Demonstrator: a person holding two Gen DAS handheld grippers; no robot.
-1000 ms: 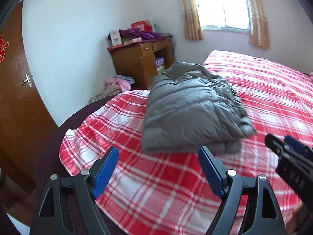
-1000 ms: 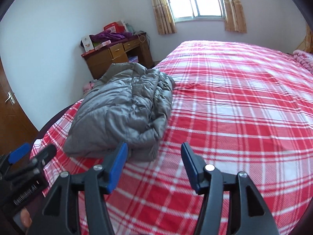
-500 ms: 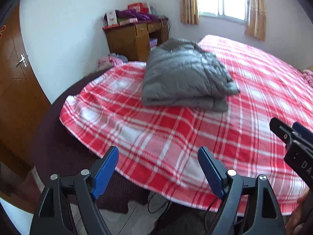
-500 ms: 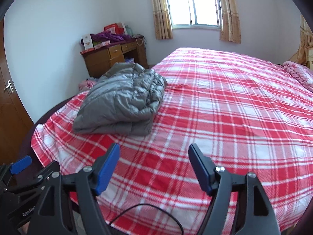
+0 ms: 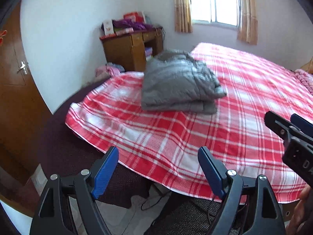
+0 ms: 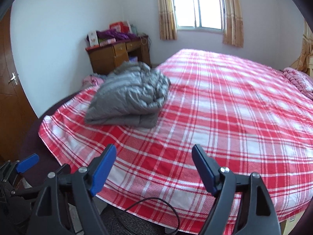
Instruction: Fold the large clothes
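A grey puffer jacket (image 5: 180, 84) lies folded in a thick bundle on the red plaid bed (image 5: 244, 117), near its far left corner; it also shows in the right wrist view (image 6: 133, 98). My left gripper (image 5: 158, 168) is open and empty, held off the bed's near edge, well short of the jacket. My right gripper (image 6: 152, 166) is open and empty over the bed's near edge. The right gripper's tip shows at the right of the left wrist view (image 5: 287, 129).
A wooden desk (image 6: 117, 56) piled with boxes stands in the far corner under a curtained window (image 6: 197, 9). A wooden door (image 5: 13, 90) is on the left. Pink bedding (image 6: 297, 80) lies at the far right. A black cable (image 6: 156, 207) hangs below the bed's edge.
Both grippers have drawn back from the jacket, past the bed's near edge. The jacket lies as before, and both stay open.
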